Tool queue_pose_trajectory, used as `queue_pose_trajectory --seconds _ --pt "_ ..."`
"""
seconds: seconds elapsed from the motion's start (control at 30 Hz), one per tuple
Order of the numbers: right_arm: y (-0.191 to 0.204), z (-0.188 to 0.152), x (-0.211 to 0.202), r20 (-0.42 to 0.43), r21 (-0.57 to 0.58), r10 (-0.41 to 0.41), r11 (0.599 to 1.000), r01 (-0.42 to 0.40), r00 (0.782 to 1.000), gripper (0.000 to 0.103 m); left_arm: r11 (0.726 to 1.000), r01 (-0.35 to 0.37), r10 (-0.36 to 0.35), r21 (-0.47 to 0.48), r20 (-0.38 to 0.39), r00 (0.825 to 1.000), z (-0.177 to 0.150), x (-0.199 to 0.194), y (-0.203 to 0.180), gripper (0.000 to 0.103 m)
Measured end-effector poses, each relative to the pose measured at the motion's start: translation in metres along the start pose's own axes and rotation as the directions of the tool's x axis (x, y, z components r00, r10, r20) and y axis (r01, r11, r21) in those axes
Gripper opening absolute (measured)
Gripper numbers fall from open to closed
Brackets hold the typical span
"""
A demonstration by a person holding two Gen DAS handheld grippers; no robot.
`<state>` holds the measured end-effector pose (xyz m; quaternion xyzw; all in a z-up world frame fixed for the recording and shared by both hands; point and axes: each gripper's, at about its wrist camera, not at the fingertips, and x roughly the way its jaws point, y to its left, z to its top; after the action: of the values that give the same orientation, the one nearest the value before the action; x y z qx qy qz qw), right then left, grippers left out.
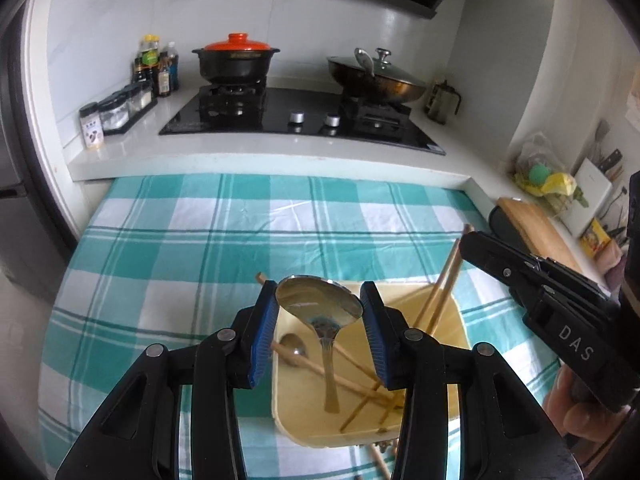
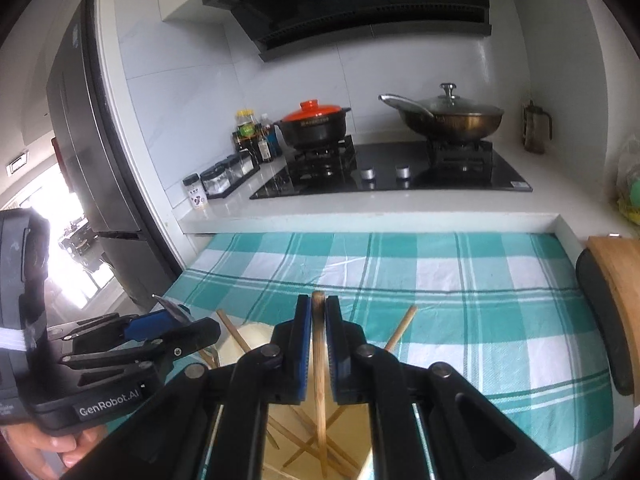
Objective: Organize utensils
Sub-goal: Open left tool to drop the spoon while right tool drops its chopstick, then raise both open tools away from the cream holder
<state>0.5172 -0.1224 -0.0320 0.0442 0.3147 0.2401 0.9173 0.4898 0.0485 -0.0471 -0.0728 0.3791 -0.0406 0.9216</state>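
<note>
My left gripper point(image 1: 319, 302) is shut on the bowl of a steel spoon point(image 1: 320, 305), its blue pads pressing both rims while the handle hangs down over a cream tray point(image 1: 456, 324). Inside the tray lie several wooden chopsticks point(image 1: 440, 292) and a second spoon point(image 1: 294, 349). My right gripper point(image 2: 318, 306) is shut on one wooden chopstick point(image 2: 319, 360), which runs upright between its pads above the same tray point(image 2: 252, 336). In the left wrist view the right gripper point(image 1: 466, 240) hovers just right of the tray; in the right wrist view the left gripper point(image 2: 176, 314) sits lower left.
A teal and white checked cloth point(image 1: 180, 248) covers the table. Behind it a white counter carries a black hob point(image 1: 288, 116), an orange-lidded pot point(image 1: 236, 60), a lidded wok point(image 1: 376, 76) and condiment bottles point(image 1: 154, 64). A wooden board point(image 2: 616, 280) stands on the right, a dark fridge point(image 2: 88, 140) on the left.
</note>
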Motion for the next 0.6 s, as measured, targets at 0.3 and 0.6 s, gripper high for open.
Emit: queue_pose_trajectory --seconds 0.3,0.6 --pt "0.018 -0.028 -0.05 0.077 -0.061 -0.08 0.995 0.085 0.994 0.044 0.996 0.02 -0.021 0.085 0.01 1.0 -0.03 -0.063 0.008 0.081" --pt "0.034 -0.142 -0.137 -0.018 -0.176 -0.117 0.978 0.112 0.993 0.047 0.98 -0.017 0.044 0.198 -0.132 0.99 -0.167 -0.129 0.037 0.087"
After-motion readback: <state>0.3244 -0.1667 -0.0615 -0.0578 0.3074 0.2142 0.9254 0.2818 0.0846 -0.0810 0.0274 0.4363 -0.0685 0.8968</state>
